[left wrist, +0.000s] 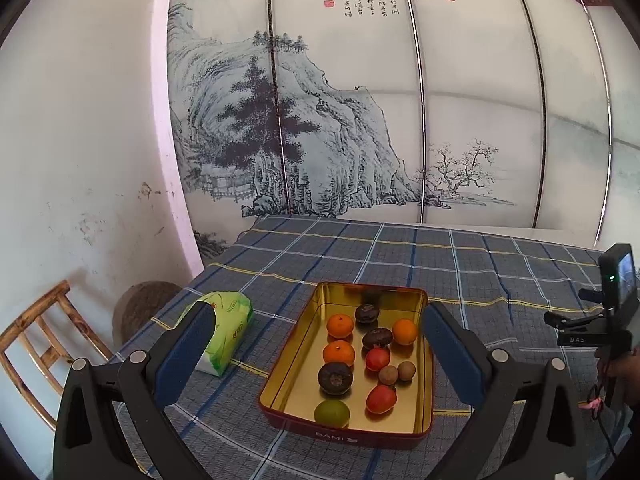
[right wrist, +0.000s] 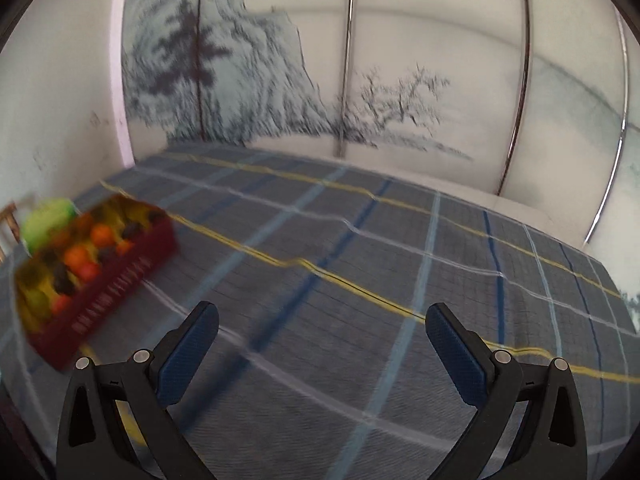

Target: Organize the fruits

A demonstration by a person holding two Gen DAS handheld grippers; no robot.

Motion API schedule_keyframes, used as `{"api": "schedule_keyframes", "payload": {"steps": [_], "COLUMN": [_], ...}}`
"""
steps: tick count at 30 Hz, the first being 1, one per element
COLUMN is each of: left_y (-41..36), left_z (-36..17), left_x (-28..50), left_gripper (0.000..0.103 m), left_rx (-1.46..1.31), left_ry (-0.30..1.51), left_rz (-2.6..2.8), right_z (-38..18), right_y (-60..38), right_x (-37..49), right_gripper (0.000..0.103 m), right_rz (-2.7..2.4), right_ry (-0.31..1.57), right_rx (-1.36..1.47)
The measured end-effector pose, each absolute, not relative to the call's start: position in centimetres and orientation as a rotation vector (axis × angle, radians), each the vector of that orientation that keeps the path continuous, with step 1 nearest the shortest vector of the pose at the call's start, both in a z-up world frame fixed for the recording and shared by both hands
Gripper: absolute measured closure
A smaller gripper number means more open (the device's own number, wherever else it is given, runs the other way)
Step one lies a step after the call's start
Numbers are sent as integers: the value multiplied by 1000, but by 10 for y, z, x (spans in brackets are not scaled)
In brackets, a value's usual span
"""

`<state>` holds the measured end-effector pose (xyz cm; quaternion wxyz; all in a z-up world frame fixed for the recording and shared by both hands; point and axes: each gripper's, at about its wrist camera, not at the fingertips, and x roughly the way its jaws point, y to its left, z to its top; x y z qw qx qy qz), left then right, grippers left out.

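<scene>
A plaid-clothed table fills the scene beneath an ink-landscape wall panel, with a red tin tray lined in gold standing near the left wrist camera, its long axis running from near to far. To the tray's left lies a green-and-white tissue pack; a wooden chair stands off the table's left edge. Inside the tray, loose and mostly apart: three oranges, three dark round fruits, two red fruits, a green one at the near wall and two small brown ones touching. The left gripper hovers with jaws spread wide, holding nothing; the right gripper, likewise wide open and empty, hangs over bare cloth, the tray blurred far to its left. The fruits look light, round and prone to roll; the red ones probably bruise easily, so a gentle pinch across each one's widest middle seems wisest.
</scene>
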<state>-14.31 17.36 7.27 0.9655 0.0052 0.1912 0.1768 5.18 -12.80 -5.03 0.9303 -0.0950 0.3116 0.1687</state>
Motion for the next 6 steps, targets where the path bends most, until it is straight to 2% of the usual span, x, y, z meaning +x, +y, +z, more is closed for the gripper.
{"api": "schedule_keyframes", "payload": {"steps": [6], "left_y": [170], "left_z": [72], "left_x": [-126], "left_gripper": [0], "left_rx": [50], "left_ry": [423], "left_rz": [401], "right_z": [-93], "right_y": [-171], "right_x": [124], "right_gripper": [0], "right_rz": [260], "right_ry": [836], "right_rx": [-263]}}
